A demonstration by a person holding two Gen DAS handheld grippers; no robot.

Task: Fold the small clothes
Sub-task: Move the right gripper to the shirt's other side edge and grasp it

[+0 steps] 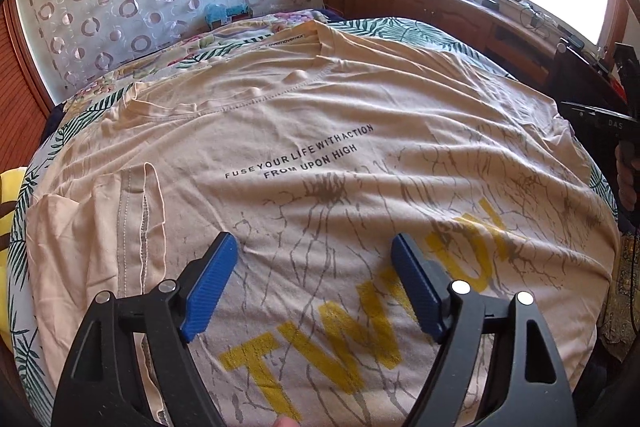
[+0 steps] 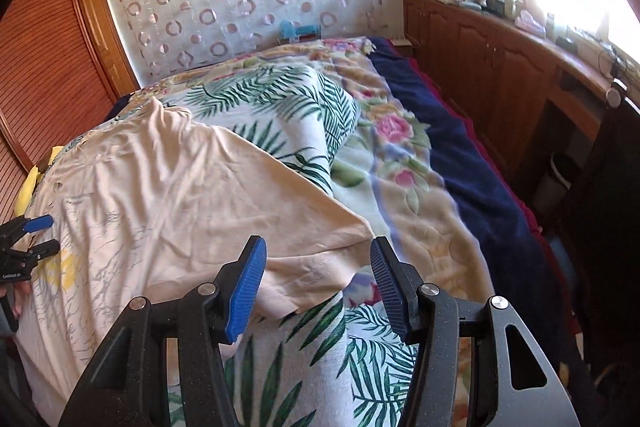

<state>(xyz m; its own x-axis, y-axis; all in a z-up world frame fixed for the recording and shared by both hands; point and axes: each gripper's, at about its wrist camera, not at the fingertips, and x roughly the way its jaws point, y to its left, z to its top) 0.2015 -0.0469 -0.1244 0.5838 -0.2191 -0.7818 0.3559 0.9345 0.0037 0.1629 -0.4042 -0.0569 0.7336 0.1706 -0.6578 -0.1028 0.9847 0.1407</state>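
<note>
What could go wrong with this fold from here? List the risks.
1. The left gripper is open above the T-shirt, gripping nothing; closing here would likely bunch the printed front.
2. The right gripper straddles the shirt's edge over the leaf-print sheet; it might pinch both.

T-shirt (image 1: 320, 147) on leaf-print bed (image 2: 280, 99)

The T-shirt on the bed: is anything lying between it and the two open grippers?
Nothing visible does. The T-shirt lies flat, print up, under the open left gripper, with bare cloth between its fingers. The open right gripper hangs over the shirt's corner, nothing on top of it.
</note>
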